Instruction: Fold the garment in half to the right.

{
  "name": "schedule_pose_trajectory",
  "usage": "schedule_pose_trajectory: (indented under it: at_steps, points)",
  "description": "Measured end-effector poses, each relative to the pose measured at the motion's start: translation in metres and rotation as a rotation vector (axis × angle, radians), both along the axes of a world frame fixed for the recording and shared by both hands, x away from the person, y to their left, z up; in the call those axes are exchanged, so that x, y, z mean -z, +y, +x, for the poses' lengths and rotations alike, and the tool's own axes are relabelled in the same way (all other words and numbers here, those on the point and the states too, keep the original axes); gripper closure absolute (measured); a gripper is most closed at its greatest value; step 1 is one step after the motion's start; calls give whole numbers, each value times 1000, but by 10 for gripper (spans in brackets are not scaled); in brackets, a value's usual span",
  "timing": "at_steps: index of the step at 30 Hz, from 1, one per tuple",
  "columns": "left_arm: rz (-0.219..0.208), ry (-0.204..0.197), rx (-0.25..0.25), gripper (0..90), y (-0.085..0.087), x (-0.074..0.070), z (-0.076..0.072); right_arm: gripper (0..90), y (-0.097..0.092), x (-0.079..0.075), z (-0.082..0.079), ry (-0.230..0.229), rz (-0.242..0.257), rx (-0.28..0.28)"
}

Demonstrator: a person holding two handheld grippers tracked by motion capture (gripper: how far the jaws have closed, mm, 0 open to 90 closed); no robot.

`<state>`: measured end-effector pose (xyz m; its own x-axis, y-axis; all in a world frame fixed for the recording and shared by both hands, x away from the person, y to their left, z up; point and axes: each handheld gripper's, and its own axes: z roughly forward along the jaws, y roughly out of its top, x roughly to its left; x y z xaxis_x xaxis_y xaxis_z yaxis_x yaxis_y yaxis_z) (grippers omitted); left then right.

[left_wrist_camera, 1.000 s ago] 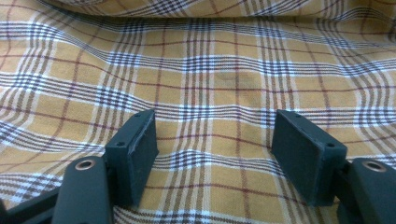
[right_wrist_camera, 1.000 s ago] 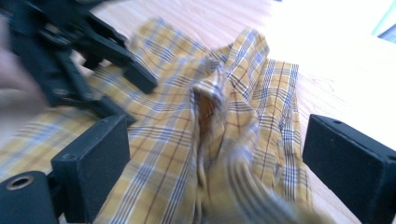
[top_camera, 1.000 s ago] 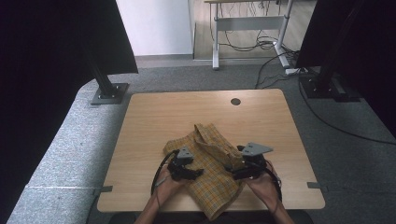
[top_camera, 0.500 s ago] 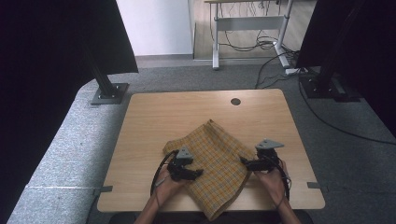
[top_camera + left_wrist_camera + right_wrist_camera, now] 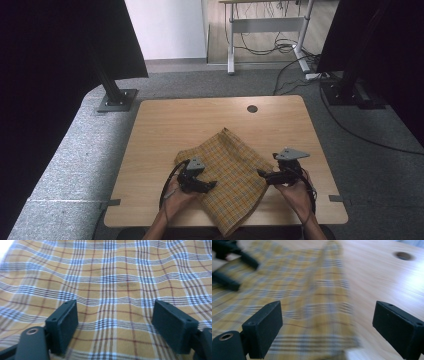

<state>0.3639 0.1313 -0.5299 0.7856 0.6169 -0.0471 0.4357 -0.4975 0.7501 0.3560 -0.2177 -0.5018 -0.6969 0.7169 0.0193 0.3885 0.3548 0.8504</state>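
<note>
Left gripper [image 5: 212,185], jaws just opened and released, rests over the yellow plaid cloth [image 5: 227,172] spread flat on the near-centre of the wooden table [image 5: 190,117]; right gripper [image 5: 261,173], jaws apart, sits at the cloth's right edge.

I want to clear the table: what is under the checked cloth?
The checked cloth lies flat on the wooden table; bare wood shows around it. Whatever lies beneath stays covered.
</note>
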Motion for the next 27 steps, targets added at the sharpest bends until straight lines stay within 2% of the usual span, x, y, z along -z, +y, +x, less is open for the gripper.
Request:
schedule_pose_trajectory:
  at_steps: [2,5,7,10,12,15,19,23,27]
  points:
    - [-4,-11,-11,180,7,-4,-1,76,7,1,0,11,-13,-53]
    - [-38,-17,-46,165,24,-9,-3,77,14,7,2,31,-34,-134]
    - [-46,-22,-75,156,38,-11,-3,76,16,14,4,66,-70,-184]
    - [-53,-22,-143,148,61,-10,-2,69,17,30,9,128,-144,-232]
    - [-72,-8,-180,146,76,-7,-2,68,17,41,11,172,-153,-254]
    - [-59,-5,-227,146,93,-2,-3,71,18,52,13,183,-140,-247]
    - [-26,-4,-271,146,107,5,-3,82,21,54,10,171,-158,-218]
    - [13,5,-290,145,112,13,-4,89,24,53,4,182,-170,-145]
    - [48,11,-294,145,113,18,-3,94,24,54,-1,187,-157,-76]
